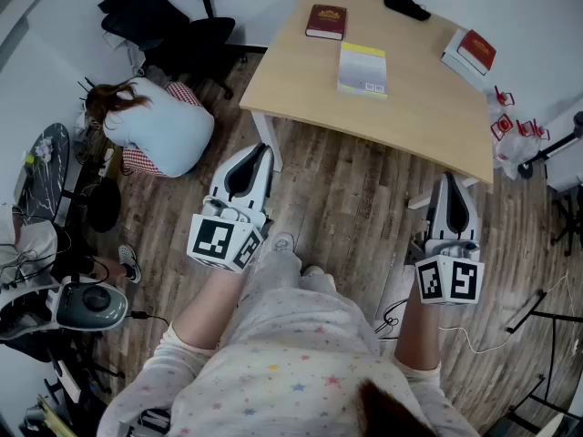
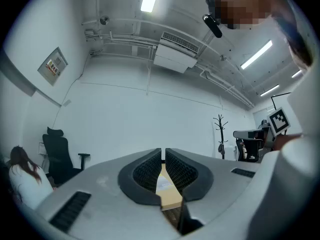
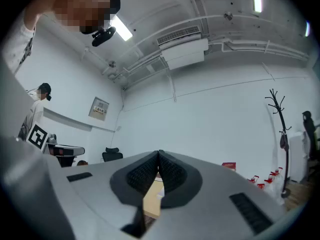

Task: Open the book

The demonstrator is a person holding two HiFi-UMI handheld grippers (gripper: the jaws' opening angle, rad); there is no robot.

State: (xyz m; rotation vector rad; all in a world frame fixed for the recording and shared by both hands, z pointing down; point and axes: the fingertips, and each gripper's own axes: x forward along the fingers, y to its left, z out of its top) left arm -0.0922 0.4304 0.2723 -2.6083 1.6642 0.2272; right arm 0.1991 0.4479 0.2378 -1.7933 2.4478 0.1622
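Observation:
Three closed books lie on the light wooden table (image 1: 301,80): a dark red book (image 1: 325,21) at the far left, a white book with a yellow band (image 1: 363,68) in the middle, and a red book (image 1: 476,50) on a white one at the far right. My left gripper (image 1: 262,147) is shut and empty, held over the floor just short of the table's near left corner. My right gripper (image 1: 448,177) is also shut and empty, at the table's near right edge. Between the left gripper's (image 2: 163,151) closed jaws a sliver of the tabletop (image 2: 171,198) shows. The right gripper (image 3: 159,154) points over the table too.
A person (image 1: 155,126) crouches on the wooden floor left of the table, beside a black office chair (image 1: 178,25). A black object (image 1: 407,7) lies at the table's back edge. Red items (image 1: 506,121) and stands crowd the right side. A coat stand (image 3: 280,129) stands by the far wall.

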